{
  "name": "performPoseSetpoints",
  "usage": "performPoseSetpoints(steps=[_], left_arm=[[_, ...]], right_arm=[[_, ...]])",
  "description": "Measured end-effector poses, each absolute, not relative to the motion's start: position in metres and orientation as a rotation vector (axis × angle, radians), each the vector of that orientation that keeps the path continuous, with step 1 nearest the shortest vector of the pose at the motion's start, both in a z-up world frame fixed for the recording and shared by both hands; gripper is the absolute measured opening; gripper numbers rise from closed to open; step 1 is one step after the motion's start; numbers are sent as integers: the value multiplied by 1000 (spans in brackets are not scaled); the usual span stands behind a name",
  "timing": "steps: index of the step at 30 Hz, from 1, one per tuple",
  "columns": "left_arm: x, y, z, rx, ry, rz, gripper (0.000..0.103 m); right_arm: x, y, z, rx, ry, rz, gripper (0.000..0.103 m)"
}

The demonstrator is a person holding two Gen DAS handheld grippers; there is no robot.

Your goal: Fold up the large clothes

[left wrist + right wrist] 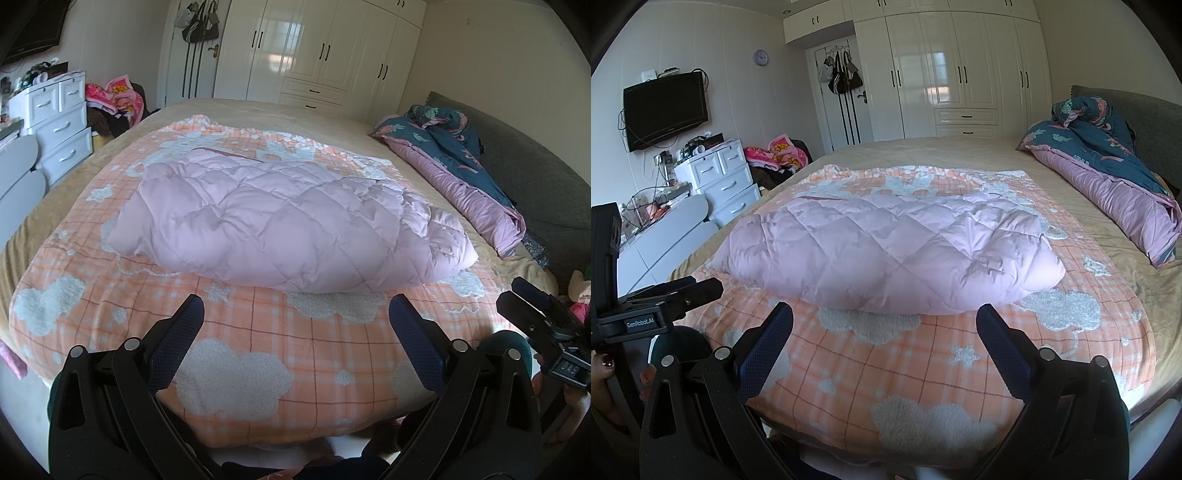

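Currently we hold both tools above the near edge of the bed (55, 206), clear of all fabric. We keep the left gripper (295, 314) spread wide, with nothing between its blue-padded fingers (177, 339). We keep the right gripper (884, 314) equally wide and empty. In the left wrist view the right gripper appears at the far right edge; in the right wrist view the left gripper appears at the far left edge, with a hand (602, 373) on its handle.

The pink quilted garment (280, 221) lies folded into a thick bundle near the middle of the orange checked blanket (258, 350), which carries white fleecy cloud patches and covers the beige bed sheet. The garment sits just beyond both sets of fingertips, not touching them.

A dark floral duvet (1108, 147) with a pink underside lies bunched along the headboard side, well apart from the garment. White wardrobes (960, 74) stand behind the bed.
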State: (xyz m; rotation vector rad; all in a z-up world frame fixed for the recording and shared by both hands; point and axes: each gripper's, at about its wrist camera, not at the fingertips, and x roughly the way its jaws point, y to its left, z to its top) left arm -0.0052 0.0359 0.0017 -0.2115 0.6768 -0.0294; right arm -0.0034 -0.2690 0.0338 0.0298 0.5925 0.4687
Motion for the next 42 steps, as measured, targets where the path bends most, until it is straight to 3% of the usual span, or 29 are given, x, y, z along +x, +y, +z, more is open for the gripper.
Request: performPoseSetpoints(steps=[27,35,42], left_arm=[[-6,61,-12,-276,711,-53,94],[13,147,-24,-335,718,186,94],[57,294,-36,-290,710,558,94]], right_arm=[[-1,-294,31,54,614,352,99],[2,-471,10,242,577,-179,99],[-33,-701,-87,380,783,-842,99]])
